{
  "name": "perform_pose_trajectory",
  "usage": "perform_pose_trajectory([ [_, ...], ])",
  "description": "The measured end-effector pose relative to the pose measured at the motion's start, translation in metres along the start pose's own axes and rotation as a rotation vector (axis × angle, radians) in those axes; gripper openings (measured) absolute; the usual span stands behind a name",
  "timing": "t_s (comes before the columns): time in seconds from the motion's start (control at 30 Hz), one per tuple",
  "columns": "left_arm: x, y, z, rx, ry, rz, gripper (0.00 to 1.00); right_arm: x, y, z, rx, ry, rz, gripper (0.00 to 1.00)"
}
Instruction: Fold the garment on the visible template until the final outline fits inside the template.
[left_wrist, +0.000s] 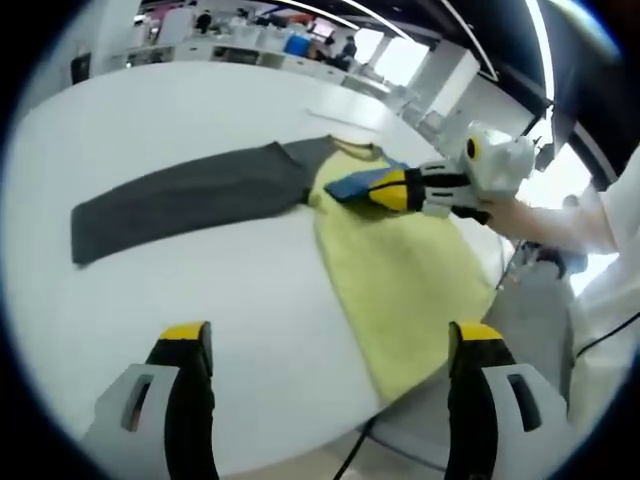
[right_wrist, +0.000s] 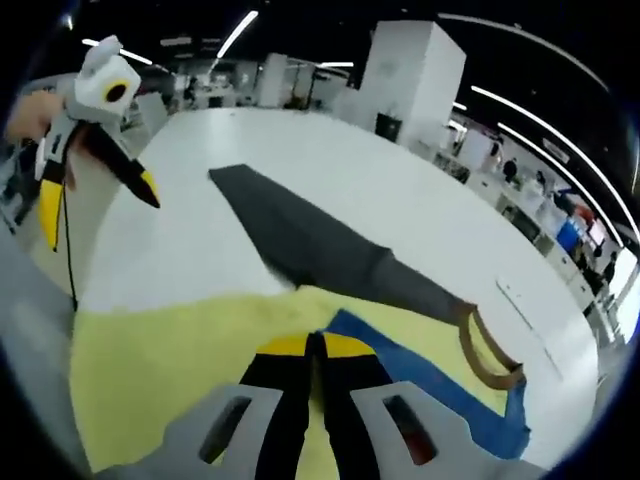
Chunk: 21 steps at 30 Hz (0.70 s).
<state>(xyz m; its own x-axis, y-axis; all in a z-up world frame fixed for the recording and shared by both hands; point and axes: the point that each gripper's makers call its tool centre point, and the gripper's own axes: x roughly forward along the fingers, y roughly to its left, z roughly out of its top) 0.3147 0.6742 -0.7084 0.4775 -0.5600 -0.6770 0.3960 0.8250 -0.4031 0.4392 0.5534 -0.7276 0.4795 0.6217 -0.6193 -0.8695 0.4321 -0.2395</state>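
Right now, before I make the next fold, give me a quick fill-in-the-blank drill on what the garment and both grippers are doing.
1. The right gripper is shut on the garment's ____ part.
2. The left gripper hovers with its fingers ____.
3. The sleeve stretched out flat across the white table is ____ in colour.
4. The garment's body is ____.

Missing words: blue; open; dark grey; yellow

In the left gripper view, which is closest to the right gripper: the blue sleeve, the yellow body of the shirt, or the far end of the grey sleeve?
1. Blue sleeve: pinched in the right gripper.
2. Yellow shirt body: just beneath it, toward the table edge.
3. Far end of the grey sleeve: farthest, across the white table.
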Motion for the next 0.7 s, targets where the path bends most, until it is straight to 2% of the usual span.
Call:
perform_pose_trajectory([
  [0.1,-0.002,0.002,0.0,-0.005,-0.002,0.005,0.95,0.004,0.007,-0.008,0.003,0.023,0.009,0.04],
  [0.47,0.0,0.004,-0.002,-0.009,0.004,0.007,0.94,0.016,0.018,-0.021,0.049,0.06,0.023,0.04],
  [0.7,0.001,0.006,-0.002,-0.01,0.009,0.009,0.94,0.019,0.02,-0.023,0.084,0.053,0.021,0.03],
])
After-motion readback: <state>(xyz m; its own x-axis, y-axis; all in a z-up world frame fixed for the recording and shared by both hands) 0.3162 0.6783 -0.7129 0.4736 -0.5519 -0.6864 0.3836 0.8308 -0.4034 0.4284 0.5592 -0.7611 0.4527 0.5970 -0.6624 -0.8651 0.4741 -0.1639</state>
